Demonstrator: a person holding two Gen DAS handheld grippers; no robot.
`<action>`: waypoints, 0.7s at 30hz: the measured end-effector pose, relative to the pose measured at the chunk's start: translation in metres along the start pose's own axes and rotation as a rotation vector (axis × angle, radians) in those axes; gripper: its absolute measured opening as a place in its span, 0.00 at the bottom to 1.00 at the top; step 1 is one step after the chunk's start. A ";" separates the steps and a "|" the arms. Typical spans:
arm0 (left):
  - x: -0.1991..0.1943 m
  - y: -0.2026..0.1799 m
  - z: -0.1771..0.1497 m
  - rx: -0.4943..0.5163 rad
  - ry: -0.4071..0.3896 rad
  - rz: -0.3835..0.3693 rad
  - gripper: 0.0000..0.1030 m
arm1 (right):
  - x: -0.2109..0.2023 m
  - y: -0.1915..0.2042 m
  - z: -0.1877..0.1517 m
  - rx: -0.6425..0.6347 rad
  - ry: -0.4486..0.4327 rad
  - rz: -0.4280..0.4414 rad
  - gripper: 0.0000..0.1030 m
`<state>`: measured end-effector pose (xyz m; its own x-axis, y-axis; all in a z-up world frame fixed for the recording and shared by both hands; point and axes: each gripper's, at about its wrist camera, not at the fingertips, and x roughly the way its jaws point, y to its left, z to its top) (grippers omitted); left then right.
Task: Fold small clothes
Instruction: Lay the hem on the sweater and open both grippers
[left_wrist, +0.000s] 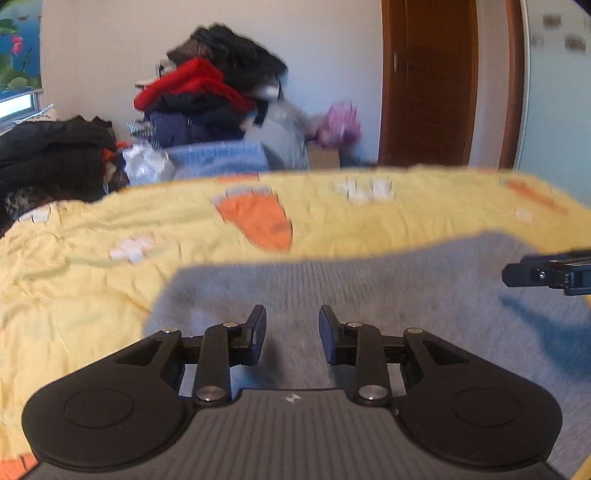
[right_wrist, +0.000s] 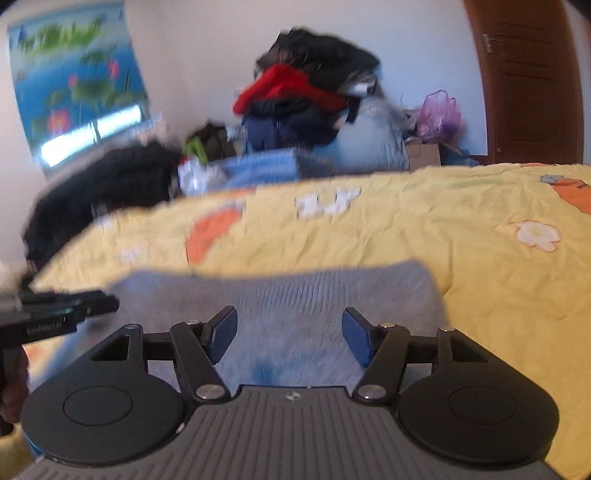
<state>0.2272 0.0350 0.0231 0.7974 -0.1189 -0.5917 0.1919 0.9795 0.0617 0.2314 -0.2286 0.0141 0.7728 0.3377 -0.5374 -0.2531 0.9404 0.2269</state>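
A grey-blue knit garment (left_wrist: 369, 288) lies flat on a yellow patterned bedsheet (left_wrist: 92, 280). It also shows in the right wrist view (right_wrist: 288, 295). My left gripper (left_wrist: 292, 317) is open and empty, just above the garment's near part. My right gripper (right_wrist: 289, 321) is open and empty, over the garment's near edge. The right gripper's fingers (left_wrist: 517, 275) enter the left wrist view from the right. The left gripper's fingers (right_wrist: 99, 301) enter the right wrist view from the left.
A tall pile of dark and red clothes (left_wrist: 214, 92) stands behind the bed against the wall. Black clothes (left_wrist: 51, 147) lie at the far left of the bed. A pink bag (left_wrist: 341, 122) and a brown door (left_wrist: 432, 81) are at the back right.
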 end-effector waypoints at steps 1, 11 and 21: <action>0.011 -0.001 -0.006 0.003 0.042 0.012 0.29 | 0.009 0.005 -0.006 -0.037 0.024 -0.053 0.65; 0.000 0.007 -0.021 0.009 -0.016 0.129 0.30 | 0.005 0.005 -0.012 -0.082 0.003 -0.175 0.71; -0.026 -0.015 -0.053 0.032 -0.042 -0.021 0.40 | -0.012 0.037 -0.049 -0.246 0.032 -0.129 0.92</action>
<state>0.1736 0.0317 -0.0051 0.8163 -0.1464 -0.5588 0.2260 0.9712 0.0757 0.1843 -0.1963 -0.0115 0.7900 0.2122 -0.5753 -0.2909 0.9556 -0.0470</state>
